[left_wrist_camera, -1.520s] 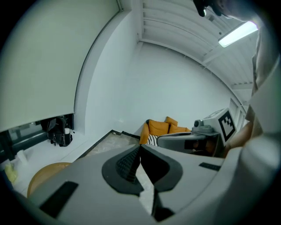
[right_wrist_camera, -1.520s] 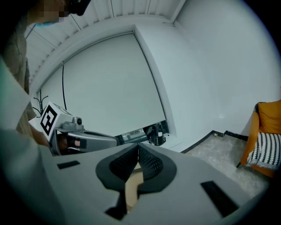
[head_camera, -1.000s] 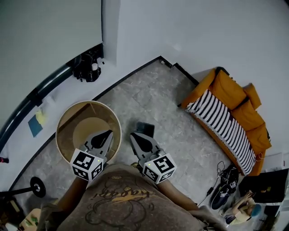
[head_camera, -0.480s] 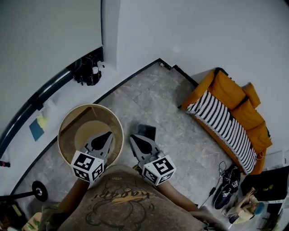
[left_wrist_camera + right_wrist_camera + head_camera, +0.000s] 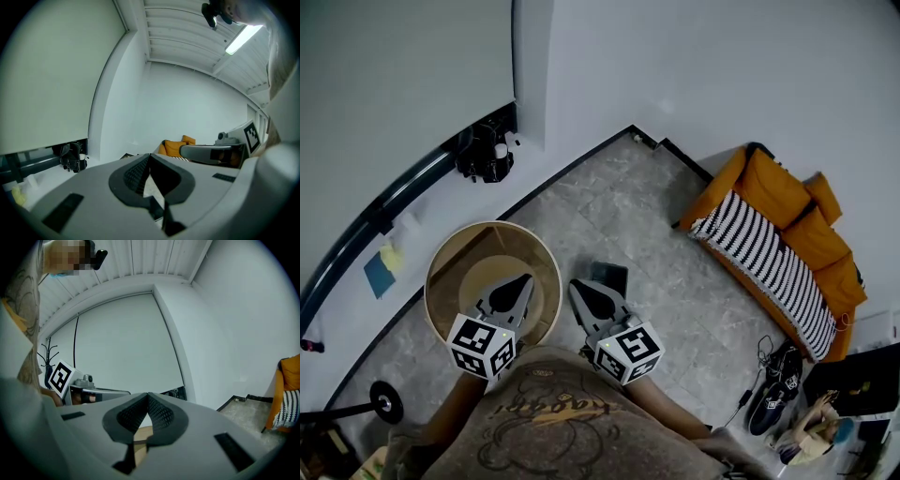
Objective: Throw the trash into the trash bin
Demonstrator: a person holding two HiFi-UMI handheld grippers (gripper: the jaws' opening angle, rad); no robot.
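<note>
Tan round trash bin (image 5: 455, 258) is being shifted slightly rightward in the head view. Left gripper (image 5: 523, 279) and right gripper (image 5: 578, 284) are being held fully shut and empty. No trash is being carried.

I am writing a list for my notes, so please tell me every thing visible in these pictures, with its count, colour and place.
trash bin: one, tan, round, on the floor at lower left
sofa: one, orange, by the right wall
striped blanket: one, black and white, on the sofa
dark flat object: one, on the floor just past the right gripper; unclear what it is
shoes: black, seemingly a pair, floor at lower right
black item: one, on the ledge at upper left
floor: grey stone tiles
left gripper: grey, jaws together, empty, seen over the bin
right gripper: grey, jaws together, empty
shirt: brown, printed, bottom edge
</note>
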